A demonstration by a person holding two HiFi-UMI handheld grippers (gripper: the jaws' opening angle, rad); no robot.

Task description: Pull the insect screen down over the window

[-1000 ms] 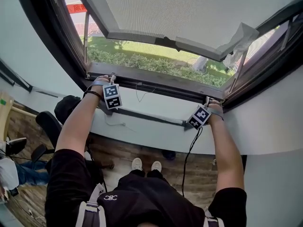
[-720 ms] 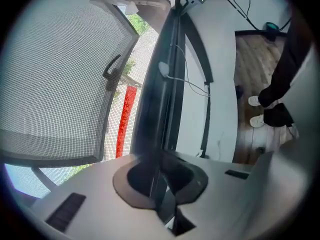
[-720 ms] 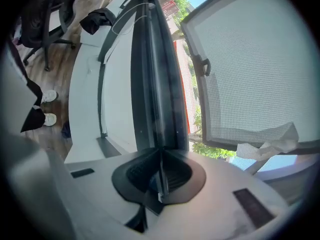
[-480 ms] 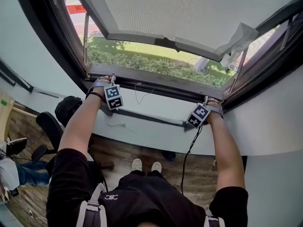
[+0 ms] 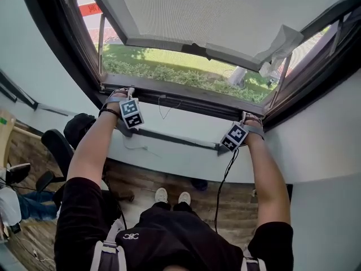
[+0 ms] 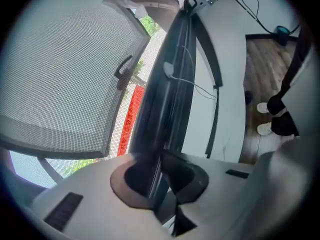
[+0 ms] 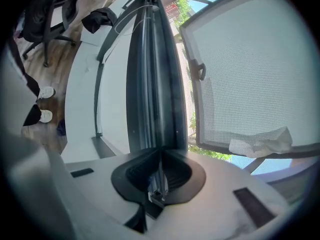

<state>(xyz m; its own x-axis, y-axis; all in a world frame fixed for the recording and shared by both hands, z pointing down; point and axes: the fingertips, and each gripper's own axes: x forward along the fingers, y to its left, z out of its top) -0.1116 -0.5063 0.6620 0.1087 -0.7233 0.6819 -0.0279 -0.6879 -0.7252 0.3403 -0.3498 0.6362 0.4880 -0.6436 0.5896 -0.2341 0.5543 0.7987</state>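
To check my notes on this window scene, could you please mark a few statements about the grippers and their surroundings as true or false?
1. Both the left gripper and the right gripper are shut on the dark bar below the mesh panel. True.
2. The left gripper holds the white scrap. False: it hangs at the mesh panel's corner, on the right gripper's side, and neither gripper touches it.
3. A black cable hangs down from the right gripper. True.
4. The person's shoes are black. False: they are white.
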